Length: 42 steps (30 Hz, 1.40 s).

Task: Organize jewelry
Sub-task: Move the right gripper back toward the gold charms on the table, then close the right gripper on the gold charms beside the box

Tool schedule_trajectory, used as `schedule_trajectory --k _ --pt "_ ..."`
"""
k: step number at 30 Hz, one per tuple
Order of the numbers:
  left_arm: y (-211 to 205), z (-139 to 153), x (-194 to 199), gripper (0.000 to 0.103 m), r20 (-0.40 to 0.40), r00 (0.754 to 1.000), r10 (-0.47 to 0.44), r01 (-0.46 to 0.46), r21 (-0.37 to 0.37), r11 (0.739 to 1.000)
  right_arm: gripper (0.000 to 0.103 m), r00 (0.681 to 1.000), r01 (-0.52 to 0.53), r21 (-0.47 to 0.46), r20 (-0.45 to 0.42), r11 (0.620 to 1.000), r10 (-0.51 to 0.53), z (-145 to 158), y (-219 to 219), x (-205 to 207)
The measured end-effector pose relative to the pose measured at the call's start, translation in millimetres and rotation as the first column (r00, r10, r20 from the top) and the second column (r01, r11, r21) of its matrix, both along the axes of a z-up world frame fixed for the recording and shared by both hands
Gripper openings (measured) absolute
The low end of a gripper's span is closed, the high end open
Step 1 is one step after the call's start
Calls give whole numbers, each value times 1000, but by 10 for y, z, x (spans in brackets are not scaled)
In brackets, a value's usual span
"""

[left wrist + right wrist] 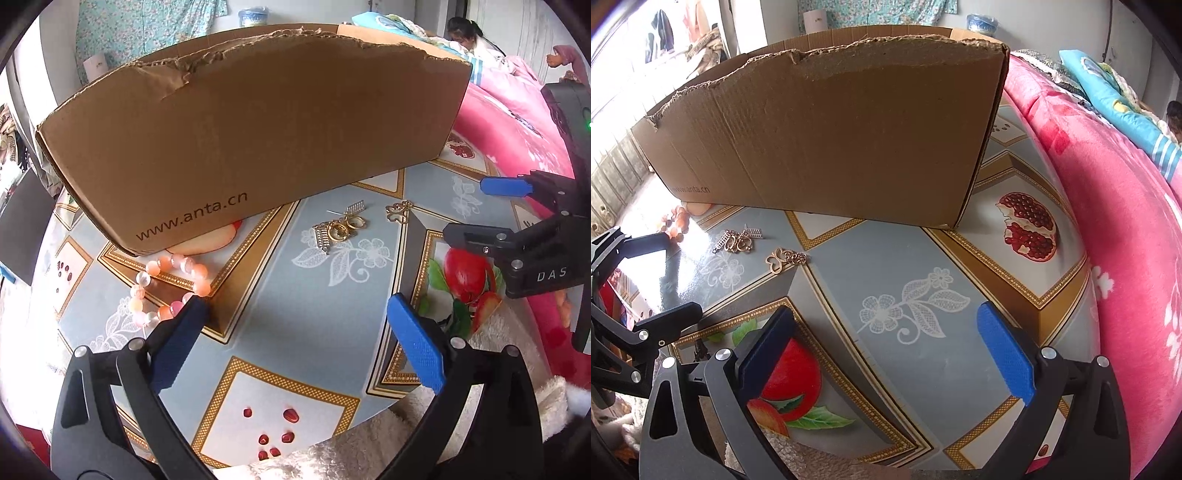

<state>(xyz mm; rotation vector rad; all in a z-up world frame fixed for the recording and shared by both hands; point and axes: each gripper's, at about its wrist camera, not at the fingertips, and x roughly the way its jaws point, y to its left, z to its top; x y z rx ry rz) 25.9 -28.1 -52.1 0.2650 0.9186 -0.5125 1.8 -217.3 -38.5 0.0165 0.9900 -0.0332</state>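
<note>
Where the left wrist camera looks down, a round table with a glossy cloth printed in fruit, lace flowers and gold-bordered squares [325,317] carries a large brown corrugated cardboard box with a torn top edge [258,136]. Its near wall reads "www.anta.cn" in dark letters; what lies inside is hidden by that wall. Just in front of the box, a bracelet of round pink, orange and clear beads [170,291] lies on the cloth, one end touching the blue pad of the left gripper [295,310], whose jaws stand wide apart with nothing between them. Farther along the box front sits a small heap of gold-coloured hoop and bar earrings [340,229], and near it, apart, a gold openwork heart-shaped piece [398,212]. At the right edge the right gripper [476,210] reaches in, its black body marked "DAS". A pink floral blanket [517,122] lies behind, and a person sits far back.

From the right wrist camera, the same box [831,136] fills the middle, the lettering small at its lower left corner. The right gripper [886,332] hangs over bare cloth [923,258], jaws spread wide and empty. The earring heap [738,240] and the heart piece [785,258] lie to the left, the beads [677,221] beyond them beside the left gripper [679,273]. The pink blanket [1126,221] runs along the right.
</note>
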Motion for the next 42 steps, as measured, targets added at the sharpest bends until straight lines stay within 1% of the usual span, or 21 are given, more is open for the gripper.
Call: schedule_trajectory --k 4,6,9,10,11,12,13,14,15,16,17,18,19,21,22,24,28,29,31,37,42 --pt "0 -10 -11 95 11 1000 4 -4 -3 1000 97 1000 6 -2 -5 1000 -6 18 26 -4" --pt "6 -20 -21 96 21 1000 -3 3 -8 1000 97 1000 6 37 2 999 -6 64 18 -13" --pt "-14 -16 16 96 -7 1000 -7 7 2 1000 96 997 -9 102 79 995 1 198 11 -68" --pt "10 1 28 95 -11 1000 2 -2 -8 1000 96 995 -22 116 102 993 10 235 14 -81" --pt "42 30 35 94 -6 1000 3 -4 -34 999 94 992 -34 126 121 992 18 261 20 -89" --pt "75 68 40 94 2 1000 1 -1 -65 998 88 990 -46 136 140 990 27 279 28 -97" --pt "97 105 50 90 9 1000 -1 1 -88 996 86 988 -55 146 149 988 33 285 36 -95" --pt "113 142 60 76 16 1000 -2 4 -106 994 80 988 -60 154 153 986 36 286 34 -84" --pt "121 168 76 70 19 1000 -2 4 -119 993 74 988 -66 170 152 983 40 274 33 -69" --pt "125 183 101 65 16 1000 0 2 -128 992 71 988 -74 191 148 979 46 256 29 -50" --pt "127 187 132 55 6 1000 -5 6 -140 990 67 988 -79 210 144 975 49 237 25 -33" --pt "121 191 158 49 -4 1000 -12 11 -149 989 65 989 -84 222 141 972 54 218 12 -9" --pt "112 197 180 41 -11 1000 -19 17 -156 988 64 988 -90 227 142 970 58 208 17 3" --pt "64 201 196 36 -8 999 -43 41 -147 988 61 986 -107 232 153 967 72 198 27 17" --pt "28 194 199 31 -3 998 -55 54 -129 990 61 984 -116 234 159 965 80 194 35 21" --pt "-53 172 194 27 6 997 -80 80 -90 993 60 981 -129 237 169 963 90 186 38 33" --pt "-185 101 212 12 -5 994 -113 113 -50 992 60 982 -134 272 164 953 92 131 9 58" --pt "-201 95 215 9 9 994 -107 108 -44 993 60 983 -134 283 157 950 92 107 4 68" --pt "-228 90 231 6 15 994 -109 109 -32 994 60 985 -134 294 145 946 94 56 3 78" --pt "-327 94 255 6 12 992 -128 128 16 992 60 980 -151 317 170 936 100 41 -31 52" --pt "-360 106 304 6 -15 992 -128 129 21 991 60 977 -158 336 190 929 97 25 -77 17"
